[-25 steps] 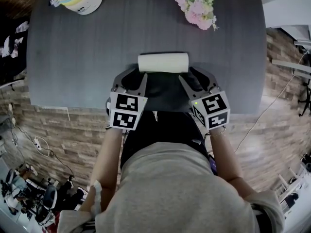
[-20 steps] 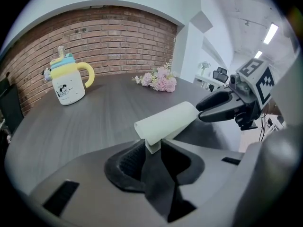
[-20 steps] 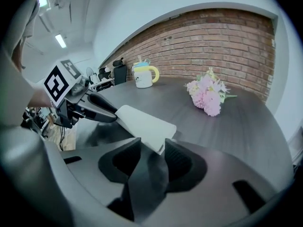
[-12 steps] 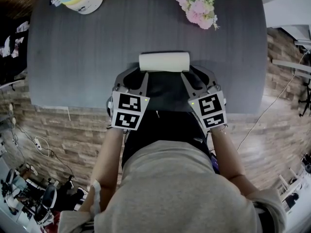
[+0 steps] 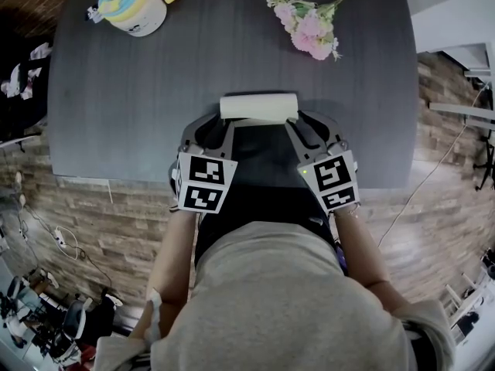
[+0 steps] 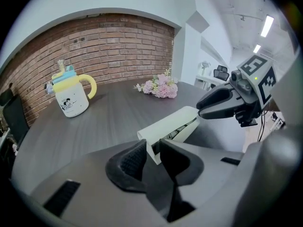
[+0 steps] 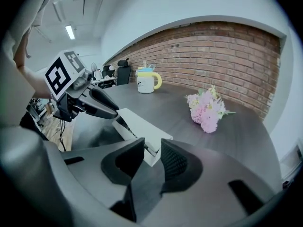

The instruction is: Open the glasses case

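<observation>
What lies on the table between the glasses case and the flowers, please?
Bare tabletop only, from glasses case to flowers, in the head view.

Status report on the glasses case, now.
Copy: left gripper shut on glasses case, left end; right gripper closing, right end between its fingers. Lid barely cracked, case on table. Nothing in the way: mug and flowers far off.

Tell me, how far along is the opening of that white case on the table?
Done: the left gripper is clamped on one end of the glasses case. In hand: the right gripper has the other end between its jaws, which are closing. Left: only a thin gap shows along the seam, so the lid has yet to be lifted.
</observation>
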`<action>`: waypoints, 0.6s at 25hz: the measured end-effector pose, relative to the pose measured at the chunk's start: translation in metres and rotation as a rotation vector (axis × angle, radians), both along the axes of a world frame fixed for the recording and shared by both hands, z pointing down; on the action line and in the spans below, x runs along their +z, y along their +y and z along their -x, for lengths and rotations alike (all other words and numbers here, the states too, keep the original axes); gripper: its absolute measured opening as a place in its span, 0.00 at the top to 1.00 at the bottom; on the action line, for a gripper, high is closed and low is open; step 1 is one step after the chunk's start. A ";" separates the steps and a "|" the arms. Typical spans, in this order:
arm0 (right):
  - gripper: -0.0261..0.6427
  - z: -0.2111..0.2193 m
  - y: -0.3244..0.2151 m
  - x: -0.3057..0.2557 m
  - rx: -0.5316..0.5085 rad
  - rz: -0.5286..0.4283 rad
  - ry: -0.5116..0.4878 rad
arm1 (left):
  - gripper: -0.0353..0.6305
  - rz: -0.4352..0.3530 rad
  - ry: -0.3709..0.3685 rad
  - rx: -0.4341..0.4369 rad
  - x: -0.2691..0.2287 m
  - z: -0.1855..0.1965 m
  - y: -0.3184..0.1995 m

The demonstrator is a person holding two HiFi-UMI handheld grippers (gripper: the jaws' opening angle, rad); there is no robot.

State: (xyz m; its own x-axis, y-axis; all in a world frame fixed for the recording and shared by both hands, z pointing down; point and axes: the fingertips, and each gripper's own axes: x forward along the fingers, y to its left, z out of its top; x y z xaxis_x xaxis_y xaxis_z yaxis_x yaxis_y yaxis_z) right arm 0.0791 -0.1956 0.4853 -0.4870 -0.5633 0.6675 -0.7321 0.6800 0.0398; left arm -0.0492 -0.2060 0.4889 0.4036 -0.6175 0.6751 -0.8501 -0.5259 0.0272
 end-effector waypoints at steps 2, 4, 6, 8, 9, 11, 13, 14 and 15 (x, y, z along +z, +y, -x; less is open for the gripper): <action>0.79 0.000 -0.003 -0.003 -0.006 -0.001 -0.004 | 0.80 -0.011 -0.001 -0.001 -0.003 -0.001 -0.003; 0.80 0.001 -0.006 -0.006 -0.016 -0.001 -0.007 | 0.80 -0.019 -0.001 0.001 -0.005 0.000 -0.006; 0.81 0.002 -0.010 -0.009 -0.026 -0.005 -0.007 | 0.80 -0.034 -0.006 0.004 -0.007 0.000 -0.011; 0.81 0.002 -0.014 -0.012 -0.032 -0.009 -0.008 | 0.80 -0.053 -0.011 0.008 -0.009 -0.002 -0.016; 0.81 0.002 -0.017 -0.013 -0.034 -0.011 -0.010 | 0.80 -0.058 -0.014 0.010 -0.010 -0.002 -0.018; 0.82 0.002 -0.023 -0.015 -0.038 -0.012 -0.016 | 0.80 -0.054 -0.020 0.008 -0.010 -0.001 -0.022; 0.82 0.003 -0.028 -0.018 -0.046 -0.011 -0.018 | 0.80 -0.055 -0.019 0.005 -0.012 -0.001 -0.027; 0.83 0.003 -0.030 -0.019 -0.051 -0.011 -0.016 | 0.80 -0.054 -0.018 0.004 -0.012 -0.001 -0.029; 0.83 0.003 -0.032 -0.019 -0.054 -0.012 -0.013 | 0.80 -0.049 -0.018 0.005 -0.013 -0.001 -0.031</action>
State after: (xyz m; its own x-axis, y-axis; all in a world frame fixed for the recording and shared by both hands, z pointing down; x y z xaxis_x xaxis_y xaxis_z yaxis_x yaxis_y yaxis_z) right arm 0.0758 -0.2274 0.4658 -0.5260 -0.5439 0.6538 -0.6945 0.7184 0.0389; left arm -0.0482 -0.2368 0.4764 0.3951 -0.6483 0.6509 -0.8476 -0.5304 -0.0138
